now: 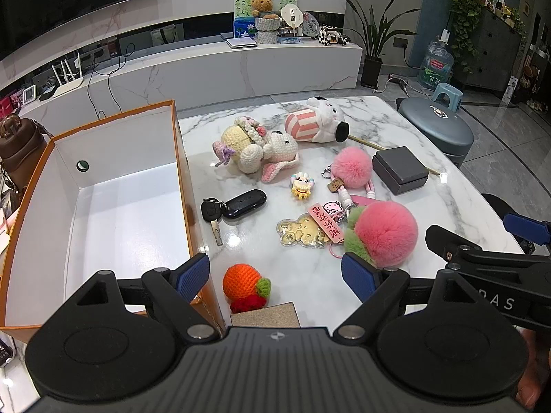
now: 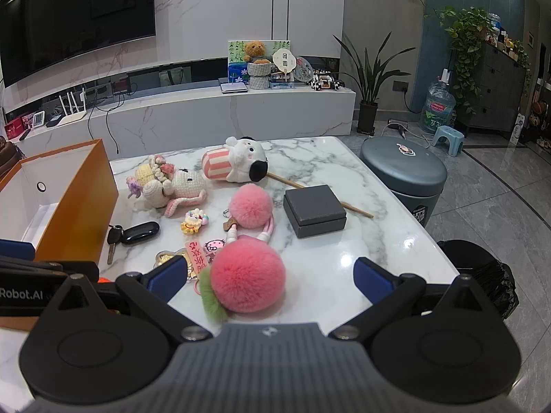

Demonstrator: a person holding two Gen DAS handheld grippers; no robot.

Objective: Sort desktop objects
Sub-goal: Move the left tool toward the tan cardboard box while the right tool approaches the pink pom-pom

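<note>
A white marble table [image 1: 344, 110] with grey veining carries a scatter of small things. An open orange box [image 1: 103, 206], white inside, stands along its left side. Beside it lie a car key [image 1: 211, 215] and a black fob [image 1: 244, 203]. Farther back rest a crocheted bunny [image 1: 261, 151] and a striped plush pig [image 1: 316, 124]. A grey lidded box [image 1: 401, 170] sits to the right over a thin wooden stick [image 1: 365, 143]. Nearer are two pink pompom keychains [image 1: 351, 167] [image 1: 382, 234], a small cartoon charm [image 1: 301, 186], a gold bear charm [image 1: 303, 234] and a crocheted orange [image 1: 241, 282]
</note>
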